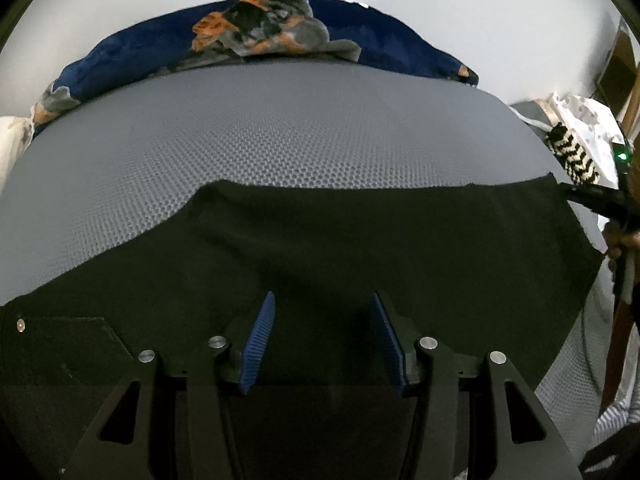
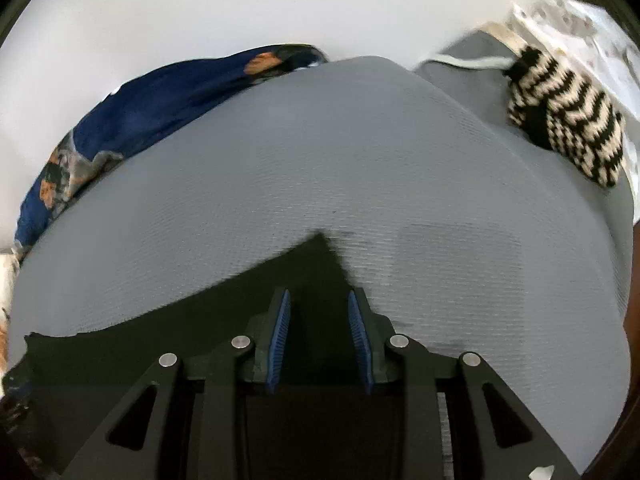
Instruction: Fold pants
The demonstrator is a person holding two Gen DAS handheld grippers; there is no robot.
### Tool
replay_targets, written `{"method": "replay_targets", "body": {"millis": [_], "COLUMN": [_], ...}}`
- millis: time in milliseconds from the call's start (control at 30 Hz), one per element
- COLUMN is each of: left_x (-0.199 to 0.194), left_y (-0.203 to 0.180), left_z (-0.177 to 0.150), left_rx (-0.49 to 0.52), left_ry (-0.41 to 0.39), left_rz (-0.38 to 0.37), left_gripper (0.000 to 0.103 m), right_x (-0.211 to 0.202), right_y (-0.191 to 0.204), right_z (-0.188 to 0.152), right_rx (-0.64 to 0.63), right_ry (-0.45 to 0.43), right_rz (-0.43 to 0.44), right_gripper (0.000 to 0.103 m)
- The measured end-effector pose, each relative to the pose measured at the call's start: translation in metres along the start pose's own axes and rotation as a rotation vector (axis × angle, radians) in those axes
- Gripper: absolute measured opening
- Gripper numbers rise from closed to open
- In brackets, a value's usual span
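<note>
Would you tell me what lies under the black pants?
The pants lie flat on the grey mesh mattress, which shows around them. Whatever is beneath the cloth itself is covered.

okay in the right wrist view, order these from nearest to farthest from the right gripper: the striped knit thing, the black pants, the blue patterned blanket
1. black pants, directly under the right gripper, spreading left.
2. striped knit thing, far right.
3. blue patterned blanket, far left by the wall; close to the knit thing's range, so that ranking is loose.

One black pants (image 1: 360, 248), two grippers (image 1: 322, 312) (image 2: 318, 304), one striped knit item (image 2: 568, 116), perhaps one blue blanket (image 1: 132, 52)
</note>
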State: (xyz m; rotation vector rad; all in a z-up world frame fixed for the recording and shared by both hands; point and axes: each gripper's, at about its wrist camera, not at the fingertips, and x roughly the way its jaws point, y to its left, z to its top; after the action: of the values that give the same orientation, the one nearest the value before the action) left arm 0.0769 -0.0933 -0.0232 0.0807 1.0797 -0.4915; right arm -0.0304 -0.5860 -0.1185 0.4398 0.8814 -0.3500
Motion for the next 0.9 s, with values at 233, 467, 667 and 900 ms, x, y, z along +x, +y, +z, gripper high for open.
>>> {"method": "replay_targets", "body": {"millis": [233,467,667,900], "left_x": [0.01,0.013,0.015,0.018], "left_y": [-0.003,-0.009,-0.014,-0.015], "left_z": [-0.003,-0.004,-0.003,-0.003], "left_rx": [-0.017,0.005,0.01,0.016], "left_ry": [0.032,0.042,0.047,0.045], "left_rz": [0.032,0.067,0.091,0.104], "left_gripper": [0.052,0.055,0.059,0.06], "right_x": [-0.006,0.0,0.009,0.02], "right_y": [-0.063,-0.083,-0.075,-0.055], "right_z": [-0.004,-0.016,-0.015,-0.007], "right_rx": [0.108,0.13,0.113,0.102], "right_ry": [0.148,0.229,0.232,0.185], "right_rz": [0.208,0.354,0.444,0.451], "right_gripper": [0.031,0.031,0.031,0.019]}}
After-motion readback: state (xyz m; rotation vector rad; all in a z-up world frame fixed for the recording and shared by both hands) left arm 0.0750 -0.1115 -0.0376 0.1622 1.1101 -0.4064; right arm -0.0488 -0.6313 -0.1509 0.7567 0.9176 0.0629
